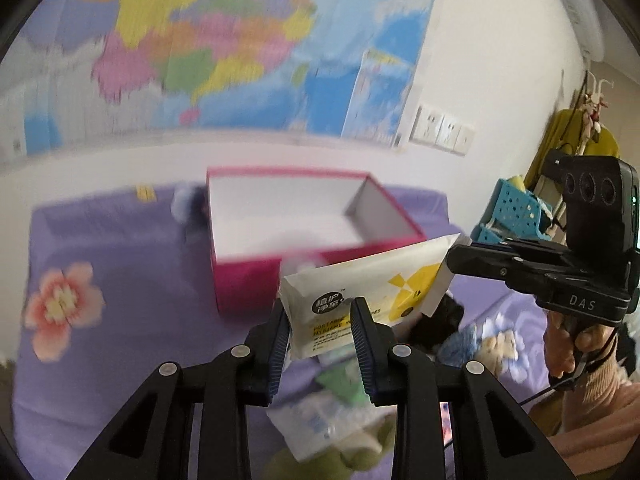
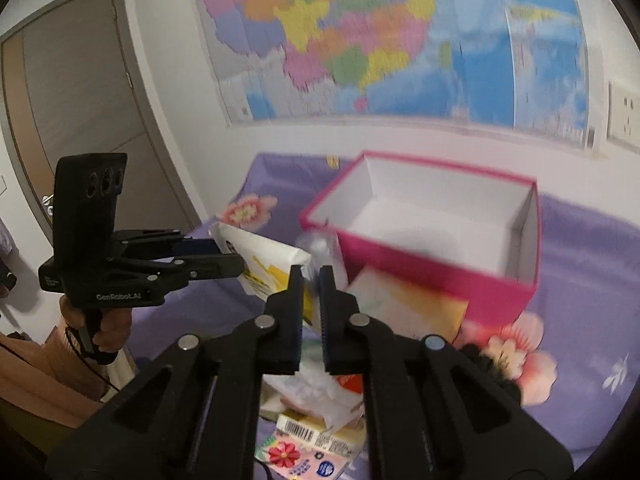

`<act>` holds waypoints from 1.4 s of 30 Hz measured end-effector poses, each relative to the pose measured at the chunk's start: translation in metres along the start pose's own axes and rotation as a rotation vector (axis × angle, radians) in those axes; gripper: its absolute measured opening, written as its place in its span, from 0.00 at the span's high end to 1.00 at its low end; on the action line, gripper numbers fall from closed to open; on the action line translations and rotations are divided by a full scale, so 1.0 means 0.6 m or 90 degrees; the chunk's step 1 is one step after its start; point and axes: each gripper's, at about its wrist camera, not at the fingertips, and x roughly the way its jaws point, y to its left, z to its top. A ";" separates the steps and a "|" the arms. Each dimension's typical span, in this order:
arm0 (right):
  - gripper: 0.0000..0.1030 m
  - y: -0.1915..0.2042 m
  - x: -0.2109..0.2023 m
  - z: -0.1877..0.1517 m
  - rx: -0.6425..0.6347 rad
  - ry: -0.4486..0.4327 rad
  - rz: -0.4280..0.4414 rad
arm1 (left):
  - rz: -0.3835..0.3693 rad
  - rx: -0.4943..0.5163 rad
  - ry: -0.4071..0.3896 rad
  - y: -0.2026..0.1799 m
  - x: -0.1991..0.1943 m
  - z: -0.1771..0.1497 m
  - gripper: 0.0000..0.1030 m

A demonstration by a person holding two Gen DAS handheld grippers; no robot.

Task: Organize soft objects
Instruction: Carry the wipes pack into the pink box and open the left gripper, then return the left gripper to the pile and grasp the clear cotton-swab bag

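Everything sits on a purple bedsheet with pink flower prints, under a big colourful wall map, with a grey door off to one side. An open pink cardboard box with a white inside stands in the middle, loose packets piled in front. The left gripper has its fingers clamped on a white-and-yellow wipes pack lifted just before the box, and the right gripper pinches that pack's far end, fingers nearly together.

"DAS" on right gripper; "GenRobot.AI" on left gripper.
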 end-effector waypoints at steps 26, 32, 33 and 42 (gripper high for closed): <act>0.89 -0.222 0.225 0.092 0.193 0.100 -0.020 | 0.072 -0.074 0.135 0.128 0.249 0.128 0.70; 0.86 -0.246 0.253 0.079 0.211 0.141 -0.079 | 0.095 -0.087 0.107 0.129 0.236 0.133 0.68; 0.86 -0.247 0.249 0.080 0.210 0.137 -0.079 | 0.099 -0.086 0.099 0.131 0.228 0.132 0.68; 0.71 -0.168 0.111 0.075 0.141 0.069 0.003 | 0.070 -0.062 0.017 0.102 0.107 0.090 0.51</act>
